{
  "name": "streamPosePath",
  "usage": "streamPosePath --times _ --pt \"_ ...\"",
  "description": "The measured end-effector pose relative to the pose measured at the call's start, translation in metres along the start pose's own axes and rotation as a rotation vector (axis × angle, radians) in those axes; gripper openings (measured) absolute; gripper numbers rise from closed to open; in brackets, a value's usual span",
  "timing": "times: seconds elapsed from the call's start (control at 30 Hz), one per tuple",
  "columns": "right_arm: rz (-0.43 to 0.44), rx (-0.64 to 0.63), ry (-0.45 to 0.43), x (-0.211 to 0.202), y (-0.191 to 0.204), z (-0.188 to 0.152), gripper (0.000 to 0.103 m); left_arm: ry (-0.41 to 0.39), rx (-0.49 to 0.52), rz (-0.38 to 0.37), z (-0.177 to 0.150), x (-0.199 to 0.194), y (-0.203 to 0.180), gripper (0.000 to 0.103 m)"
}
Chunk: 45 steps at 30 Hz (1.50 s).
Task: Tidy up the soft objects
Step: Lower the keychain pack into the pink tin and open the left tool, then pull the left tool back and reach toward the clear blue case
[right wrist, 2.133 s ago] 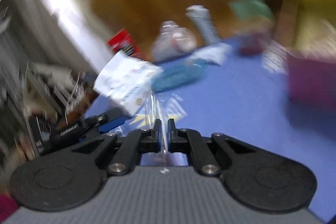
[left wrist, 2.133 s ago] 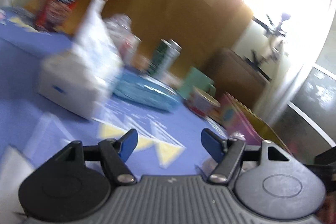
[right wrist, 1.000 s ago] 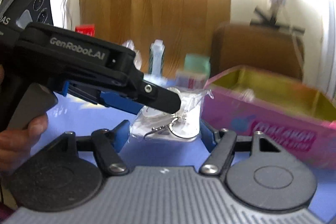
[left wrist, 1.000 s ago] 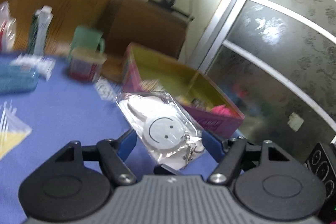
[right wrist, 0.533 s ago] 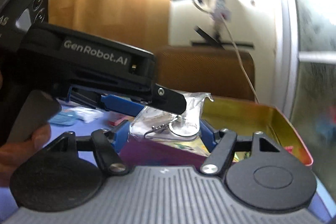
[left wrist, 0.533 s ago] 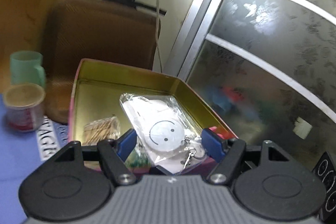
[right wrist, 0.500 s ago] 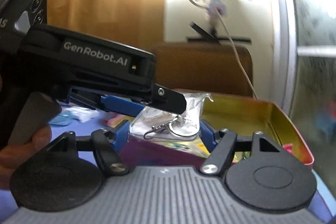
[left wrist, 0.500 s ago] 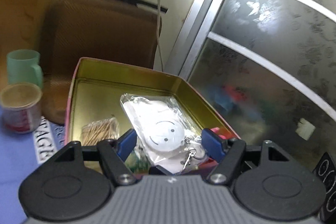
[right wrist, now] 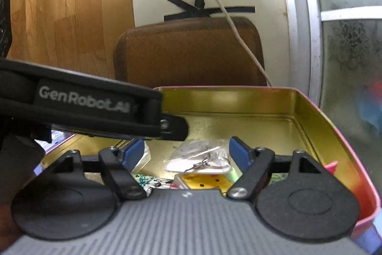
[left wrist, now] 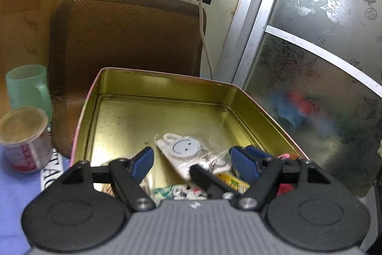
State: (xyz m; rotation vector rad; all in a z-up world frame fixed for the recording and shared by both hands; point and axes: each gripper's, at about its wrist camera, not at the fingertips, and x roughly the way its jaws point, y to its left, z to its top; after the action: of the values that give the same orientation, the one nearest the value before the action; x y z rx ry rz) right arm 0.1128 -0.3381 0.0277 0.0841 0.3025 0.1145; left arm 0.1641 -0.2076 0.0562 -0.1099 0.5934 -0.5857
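Observation:
A clear packet with a white smiley-face keychain (left wrist: 185,151) lies inside the open gold-lined tin (left wrist: 133,85), on top of other small packets; it also shows in the right wrist view (right wrist: 203,157). My left gripper (left wrist: 191,159) is open just above the tin's near end, the packet between but apart from its blue pads. My right gripper (right wrist: 187,153) is open over the same tin (right wrist: 310,116), empty. The left gripper's body crosses the right wrist view on the left.
A brown chair back (left wrist: 124,40) stands behind the tin. A green mug (left wrist: 26,87) and a plastic cup (left wrist: 23,138) sit left of the tin on the blue cloth. A frosted glass door (left wrist: 322,63) is on the right. A white cable (left wrist: 203,28) hangs down.
The smiley keychain packet, held up between the grippers before, has dropped into the tin. Both grippers have moved closer over the tin.

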Motion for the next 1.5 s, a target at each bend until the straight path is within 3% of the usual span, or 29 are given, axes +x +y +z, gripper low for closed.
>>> streamPosePath --times 0.23,0.5,0.7,1.17,1.5 --pt "-0.031 -0.028 -0.069 -0.037 0.01 -0.005 0.08 -0.024 0.044 0.018 -0.014 -0.039 -0.009 0.077" --pt "-0.076 0.035 -0.066 -0.067 0.013 -0.015 0.08 -0.05 0.065 0.045 -0.031 -0.082 -0.008 0.081" --pt "-0.085 0.101 -0.061 -0.086 0.012 -0.019 0.08 -0.041 0.065 0.117 -0.048 -0.101 0.002 0.084" --pt "-0.028 0.236 0.039 -0.088 0.027 -0.03 0.08 0.003 0.022 0.307 -0.086 -0.131 0.054 0.084" --pt "0.027 0.249 0.11 -0.081 0.051 -0.037 0.08 0.024 0.016 0.347 -0.103 -0.135 0.074 0.084"
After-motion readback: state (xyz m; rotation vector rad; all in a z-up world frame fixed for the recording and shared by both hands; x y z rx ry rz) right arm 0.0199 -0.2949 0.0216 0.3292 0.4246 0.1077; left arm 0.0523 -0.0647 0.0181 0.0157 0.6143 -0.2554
